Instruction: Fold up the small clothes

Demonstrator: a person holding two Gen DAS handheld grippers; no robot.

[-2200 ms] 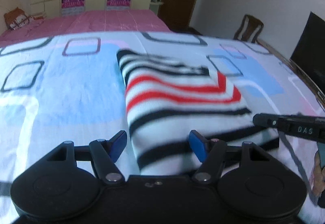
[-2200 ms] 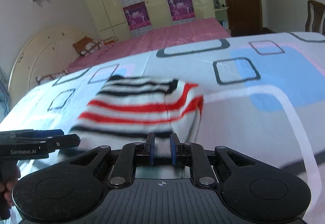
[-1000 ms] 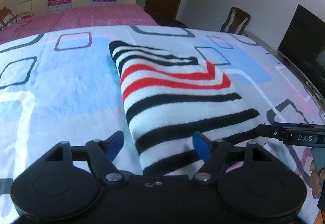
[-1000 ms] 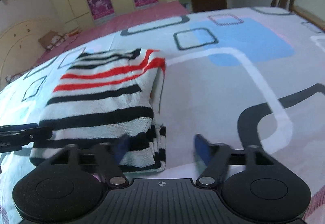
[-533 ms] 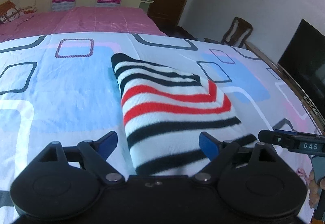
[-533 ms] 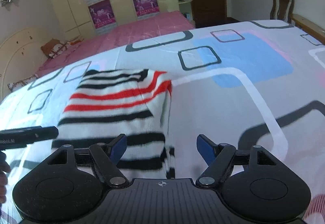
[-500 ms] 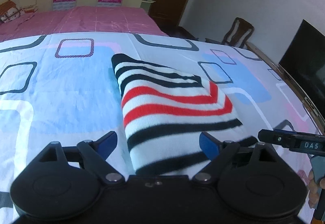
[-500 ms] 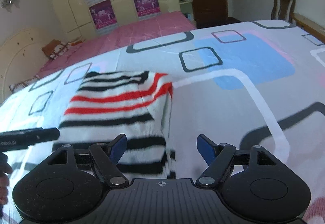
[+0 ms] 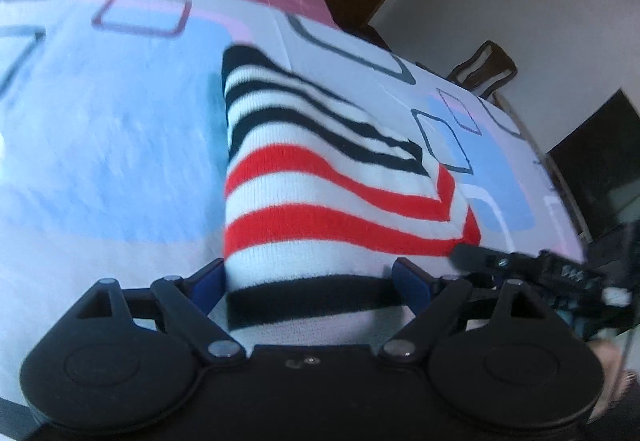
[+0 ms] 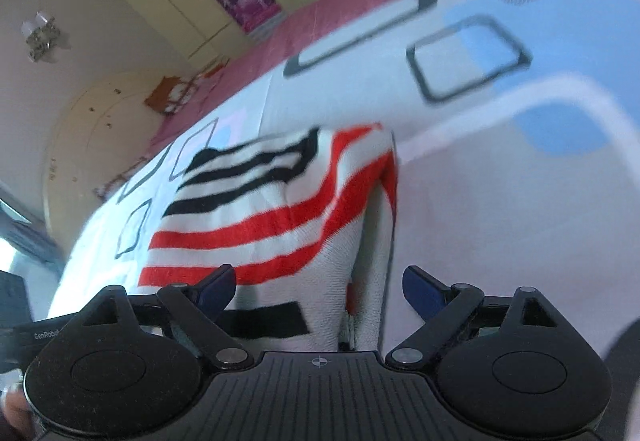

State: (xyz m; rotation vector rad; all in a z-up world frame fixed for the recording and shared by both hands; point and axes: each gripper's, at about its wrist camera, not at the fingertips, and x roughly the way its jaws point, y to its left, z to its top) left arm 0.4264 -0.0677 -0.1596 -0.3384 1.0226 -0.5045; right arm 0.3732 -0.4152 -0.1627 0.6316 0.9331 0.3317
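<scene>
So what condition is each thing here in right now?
Striped sweater: folded, lying on the bed.
Left gripper: open, fingers either side of the sweater's near end.
Right gripper: open, holding nothing.
Bedsheet: spread flat under the sweater.

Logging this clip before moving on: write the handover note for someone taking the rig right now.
Left gripper: open, holds nothing, jaws astride the near end of the folded red, black and white striped knit garment.
Right gripper: open, holds nothing, jaws astride the garment's right folded edge.
Garment: a compact rectangle on the white-and-blue patterned bedsheet.
Done: the fold looks complete.
Left: probably only a tidy or moving it; both views are blurred, so check the edges first.
</scene>
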